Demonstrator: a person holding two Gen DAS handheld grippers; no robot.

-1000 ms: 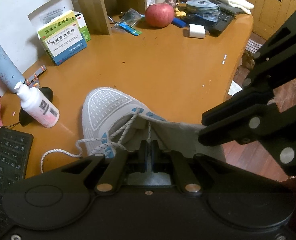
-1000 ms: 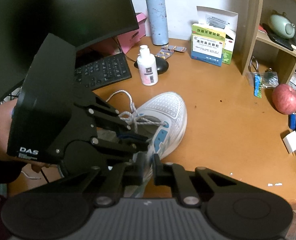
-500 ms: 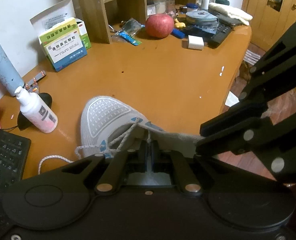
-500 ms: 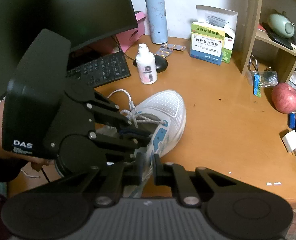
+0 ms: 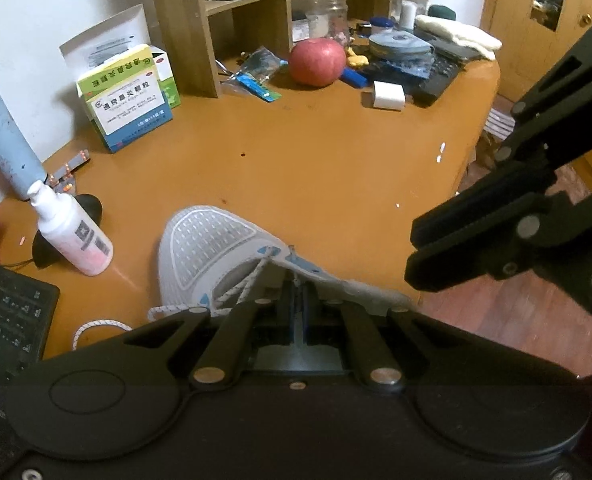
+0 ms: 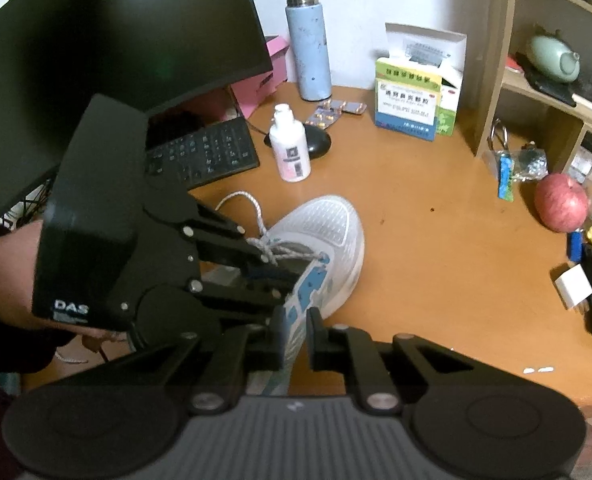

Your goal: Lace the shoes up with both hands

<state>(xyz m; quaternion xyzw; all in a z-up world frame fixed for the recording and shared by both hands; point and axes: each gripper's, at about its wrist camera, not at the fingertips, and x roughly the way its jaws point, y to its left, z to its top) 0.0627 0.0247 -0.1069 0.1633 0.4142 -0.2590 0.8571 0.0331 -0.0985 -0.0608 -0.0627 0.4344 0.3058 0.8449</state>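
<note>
A white mesh sneaker with blue eyelet patches lies on the orange desk, toe pointing away from me; it also shows in the right wrist view. Its white speckled lace runs loosely across the tongue, with a loose loop trailing toward the keyboard. My left gripper is shut on a strand of the lace over the tongue. My right gripper sits against the shoe's side by the blue eyelets, jaws a narrow gap apart around the upper's edge.
A white bottle, black mouse, keyboard and monitor stand left of the shoe. Medicine boxes, a blue flask, a wooden shelf, an apple and clutter lie behind and right.
My left gripper has pulled back toward me, still shut on the lace, so the shoe sits lower in its view. The right gripper has edged in along the shoe's side.
</note>
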